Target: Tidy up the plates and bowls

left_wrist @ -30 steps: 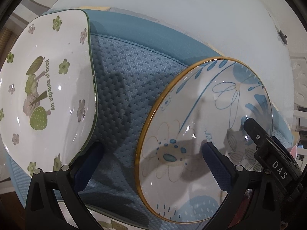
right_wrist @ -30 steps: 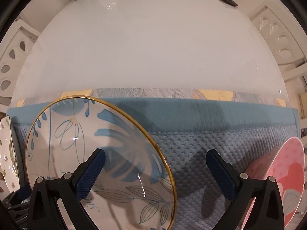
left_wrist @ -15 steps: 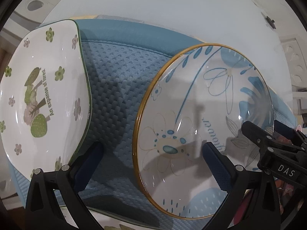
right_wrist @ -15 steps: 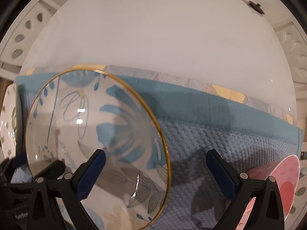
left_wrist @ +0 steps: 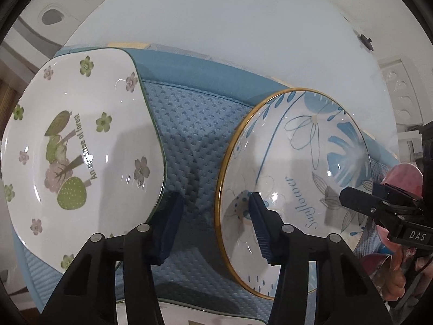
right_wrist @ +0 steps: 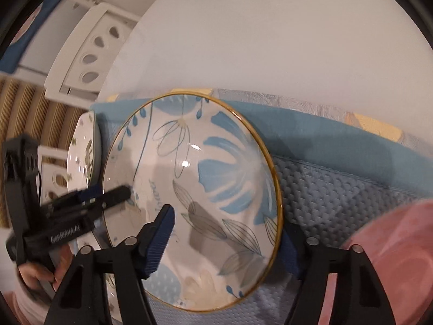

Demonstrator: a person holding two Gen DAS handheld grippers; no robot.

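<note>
Bowl (right_wrist: 189, 200) with the blue flower print is straddled at two opposite sides of its gold rim, so that it can be lifted level by both tools at once. In the right wrist view, the right tool (right_wrist: 224, 243) has one finger (right_wrist: 158, 239) inside the bowl and the other just outside the rim; its jaws have just been closing, but contact of the pads cannot be confirmed. In the left wrist view, the left tool (left_wrist: 216, 228) likewise has one finger (left_wrist: 262, 230) inside the bowl and the other over the blue mat (left_wrist: 189, 140) outside it; its jaws have also just been closing, and a gap to the rim is seen. To the left of the left tool, beside the bowl, a square plate (left_wrist: 81, 157) with green flowers lies on the same mat. A pink dish (right_wrist: 392, 257) lies to the right of the right tool. The mat is spread on a white table (left_wrist: 216, 27).
</note>
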